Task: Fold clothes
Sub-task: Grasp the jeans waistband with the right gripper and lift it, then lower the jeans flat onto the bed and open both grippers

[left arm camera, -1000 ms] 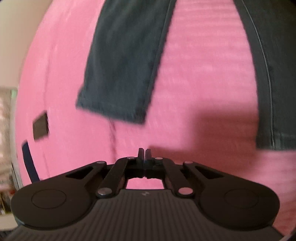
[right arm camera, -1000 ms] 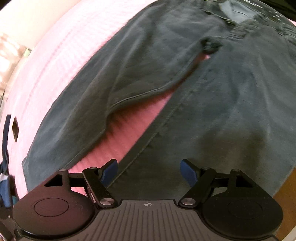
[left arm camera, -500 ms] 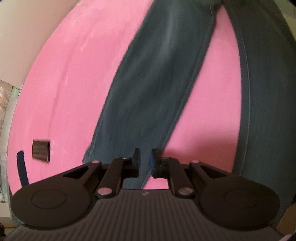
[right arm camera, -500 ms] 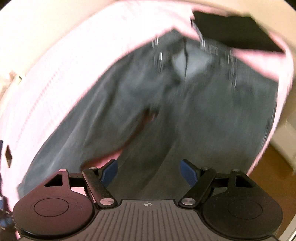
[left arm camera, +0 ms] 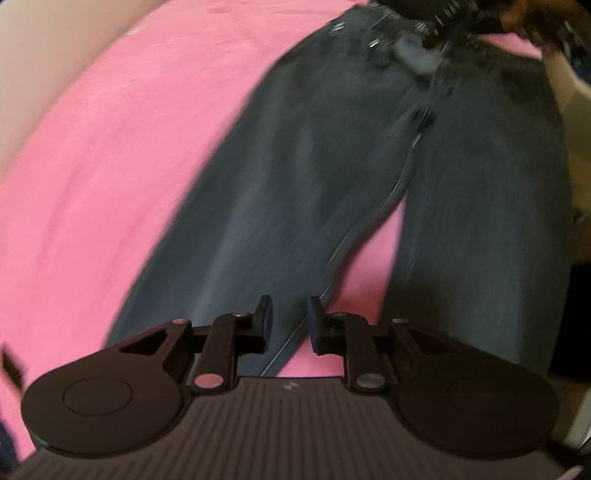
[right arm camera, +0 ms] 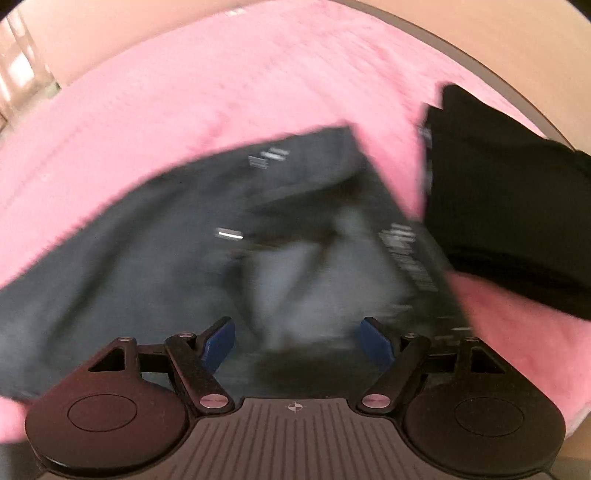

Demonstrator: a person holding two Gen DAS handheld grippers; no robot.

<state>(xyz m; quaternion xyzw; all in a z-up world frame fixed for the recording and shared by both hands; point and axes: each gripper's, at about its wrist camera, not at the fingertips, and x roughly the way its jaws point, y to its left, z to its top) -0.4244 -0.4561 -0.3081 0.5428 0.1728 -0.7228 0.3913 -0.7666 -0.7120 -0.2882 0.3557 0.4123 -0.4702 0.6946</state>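
Note:
Dark grey jeans [left arm camera: 295,192] lie spread flat on a pink bed cover [left arm camera: 92,166], legs pointing toward me, waistband far. My left gripper [left arm camera: 290,319] is partly open and empty above the lower end of the left leg, near its inner seam. In the right wrist view my right gripper [right arm camera: 297,341] is wide open and empty, hovering over the waist and fly area of the jeans [right arm camera: 184,251]. The right wrist view is motion-blurred.
A folded black garment [right arm camera: 506,206] lies on the pink cover [right arm camera: 184,96] to the right of the jeans' waist. A hand and the other gripper show blurred at the far top right of the left wrist view [left arm camera: 535,22]. A cream wall borders the bed.
My left gripper opened from shut and swung over the left trouser leg. My right gripper travelled from the legs up to the waistband, staying open.

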